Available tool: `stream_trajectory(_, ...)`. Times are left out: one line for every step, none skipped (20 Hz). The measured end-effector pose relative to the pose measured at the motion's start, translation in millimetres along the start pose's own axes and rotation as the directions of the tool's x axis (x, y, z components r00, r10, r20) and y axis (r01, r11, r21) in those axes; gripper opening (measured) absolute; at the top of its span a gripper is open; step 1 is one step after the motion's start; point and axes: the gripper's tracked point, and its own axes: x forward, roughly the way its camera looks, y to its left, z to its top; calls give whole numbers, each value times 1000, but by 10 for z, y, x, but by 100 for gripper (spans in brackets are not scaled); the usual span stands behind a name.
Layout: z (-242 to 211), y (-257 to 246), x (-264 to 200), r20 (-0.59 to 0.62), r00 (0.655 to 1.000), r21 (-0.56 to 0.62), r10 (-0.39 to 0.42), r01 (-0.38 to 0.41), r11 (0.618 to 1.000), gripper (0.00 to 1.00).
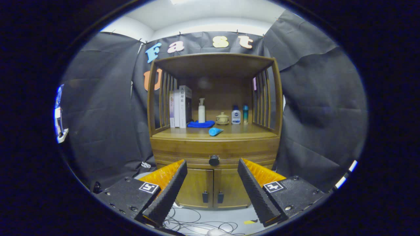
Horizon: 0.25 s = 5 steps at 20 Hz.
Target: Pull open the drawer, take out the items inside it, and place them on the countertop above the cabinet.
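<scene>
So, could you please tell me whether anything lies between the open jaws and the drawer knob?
Nothing does. In the gripper view the gripper is open, and the drawer knob sits just beyond the gap, on the closed drawer.

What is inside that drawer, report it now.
Nothing can be told: the drawer is closed, its front and knob hiding any contents. The gripper fingers are spread open, short of the knob.
</scene>
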Motion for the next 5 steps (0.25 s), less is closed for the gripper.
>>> stream_trajectory(11,10,-54,7,1000,-2,3,-3,1000,100)
stream_trajectory(6,22,-90,10,1000,-2,9,-9,1000,100)
stream_trajectory(2,31,-120,6,1000,2,15,-15,1000,100)
stream_trajectory(-4,27,-153,3,1000,8,17,-18,1000,100)
stream_trajectory(9,22,-182,8,1000,16,17,-18,1000,100)
